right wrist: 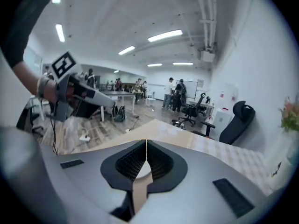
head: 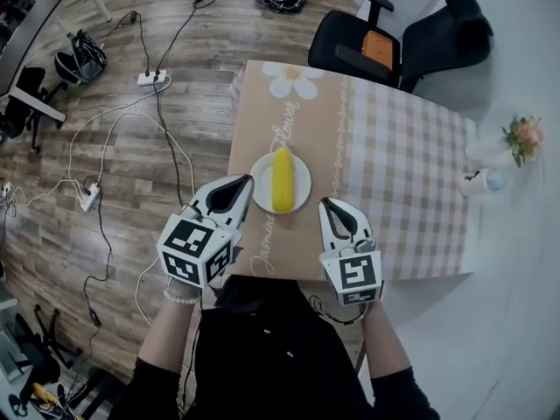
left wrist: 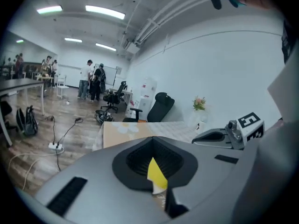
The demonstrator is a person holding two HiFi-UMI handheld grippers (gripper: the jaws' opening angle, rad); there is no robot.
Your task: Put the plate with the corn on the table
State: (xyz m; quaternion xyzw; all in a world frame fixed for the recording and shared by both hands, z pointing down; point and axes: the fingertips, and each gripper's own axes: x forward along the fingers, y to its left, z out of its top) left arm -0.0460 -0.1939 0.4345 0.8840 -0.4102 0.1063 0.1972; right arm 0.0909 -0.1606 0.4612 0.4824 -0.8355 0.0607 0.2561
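Left gripper (left wrist: 152, 138): jaws are being held fully together and nothing is being gripped. A sliver of corn (left wrist: 157, 174) is being seen through the gap behind the tips. In the head view the tips are being held right at the left rim of the plate (head: 300, 185); whether they are touching it cannot be told.

Right gripper (right wrist: 146, 140): jaws are likewise being held together, empty, with the plate being seen pale through the gap. The tips are being held just off the plate's near-right side, apart from it.

The plate is being carried by the table (head: 394, 156), near the left edge, in the near half. The corn is being borne along the plate's middle, lengthwise toward the far edge.

Flowers (head: 523, 136) are being shown by the right edge. A chair (head: 394, 42) is being shown beyond the far edge. Cables (head: 175, 138) and a power strip (head: 153, 79) are being shown on the floor (head: 105, 199), left of the table.
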